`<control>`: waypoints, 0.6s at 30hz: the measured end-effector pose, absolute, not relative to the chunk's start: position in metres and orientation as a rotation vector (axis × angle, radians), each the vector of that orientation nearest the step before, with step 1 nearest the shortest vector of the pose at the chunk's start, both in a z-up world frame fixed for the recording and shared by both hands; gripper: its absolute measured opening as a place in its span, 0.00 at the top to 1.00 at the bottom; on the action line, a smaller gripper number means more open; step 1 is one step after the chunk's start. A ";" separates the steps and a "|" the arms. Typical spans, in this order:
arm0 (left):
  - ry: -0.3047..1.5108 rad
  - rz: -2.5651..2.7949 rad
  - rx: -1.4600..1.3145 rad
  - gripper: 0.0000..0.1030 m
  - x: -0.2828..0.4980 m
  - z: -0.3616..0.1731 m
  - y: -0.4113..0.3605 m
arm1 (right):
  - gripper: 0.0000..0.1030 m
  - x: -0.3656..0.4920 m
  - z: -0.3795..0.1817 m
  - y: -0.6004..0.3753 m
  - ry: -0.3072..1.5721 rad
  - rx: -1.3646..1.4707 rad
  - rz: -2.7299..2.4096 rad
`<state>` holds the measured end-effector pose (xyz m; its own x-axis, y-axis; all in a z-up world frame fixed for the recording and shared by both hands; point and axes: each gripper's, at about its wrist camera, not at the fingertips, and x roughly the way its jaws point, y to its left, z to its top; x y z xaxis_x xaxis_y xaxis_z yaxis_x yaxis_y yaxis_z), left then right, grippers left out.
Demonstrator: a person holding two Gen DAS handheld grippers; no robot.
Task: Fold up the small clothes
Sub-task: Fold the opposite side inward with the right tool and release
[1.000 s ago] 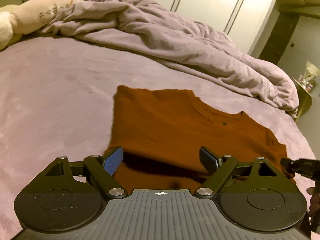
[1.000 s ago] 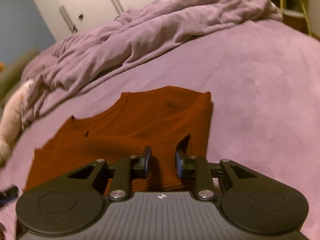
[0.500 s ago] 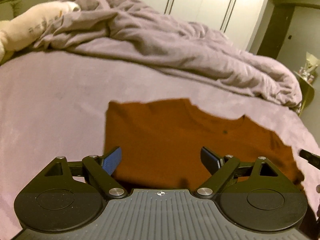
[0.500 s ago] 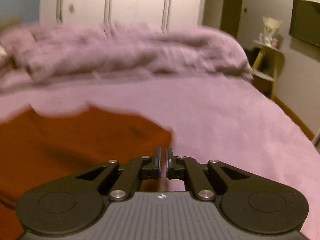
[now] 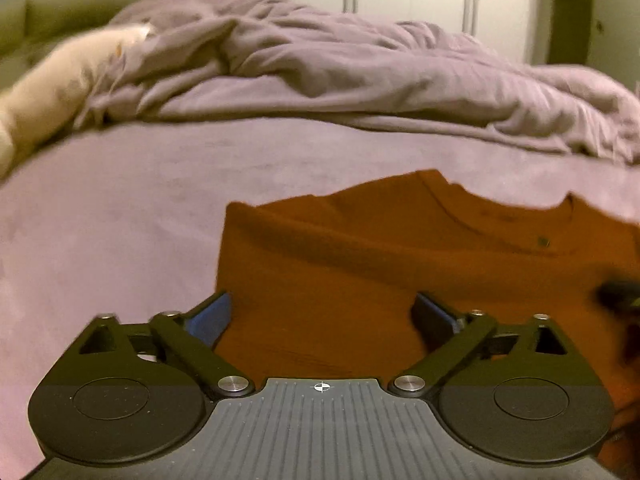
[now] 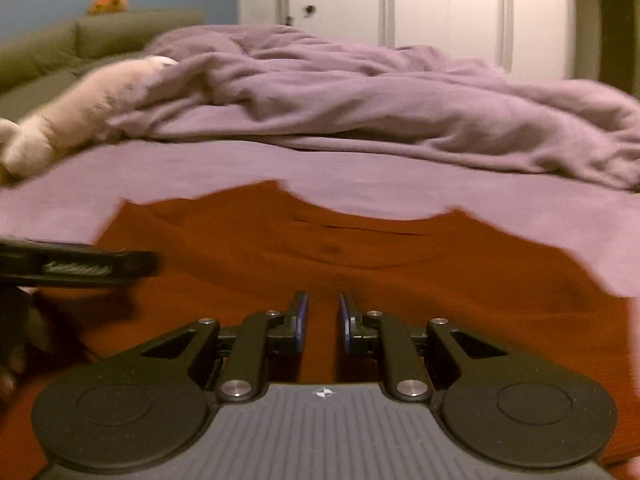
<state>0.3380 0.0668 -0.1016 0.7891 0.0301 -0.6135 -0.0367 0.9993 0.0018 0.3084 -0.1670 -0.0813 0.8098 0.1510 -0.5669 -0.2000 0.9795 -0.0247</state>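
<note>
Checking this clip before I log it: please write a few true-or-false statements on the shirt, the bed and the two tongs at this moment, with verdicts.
1. The rust-orange shirt lies flat on the purple bed sheet. True.
2. The left tongs are clamped on the shirt's hem. False: their jaws stand wide apart above the shirt, having just opened further, and pinch nothing.
3. The right tongs show a narrow gap with no cloth pinched in it. True: the jaws have just opened a little.
4. The crumpled duvet covers the shirt. False: it is bunched up farther back on the bed, apart from the shirt.
5. A white wardrobe stands behind the bed. True.
</note>
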 end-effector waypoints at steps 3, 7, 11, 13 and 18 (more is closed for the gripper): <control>0.696 0.045 -0.063 0.00 0.337 -0.101 0.077 | 0.86 0.306 -0.089 -0.208 0.638 -0.119 0.023; 0.746 0.065 -0.141 0.00 0.321 -0.096 0.095 | 0.94 0.288 -0.084 -0.269 0.652 -0.074 -0.163; 0.774 0.053 -0.158 0.00 0.289 -0.084 0.102 | 0.86 0.247 -0.066 -0.289 0.670 -0.014 -0.200; 0.780 0.034 -0.156 0.00 0.270 -0.083 0.104 | 0.85 0.217 -0.058 -0.286 0.649 0.040 -0.117; 0.838 0.031 -0.048 0.00 0.231 -0.091 0.106 | 0.68 0.168 -0.073 -0.285 0.734 -0.037 -0.053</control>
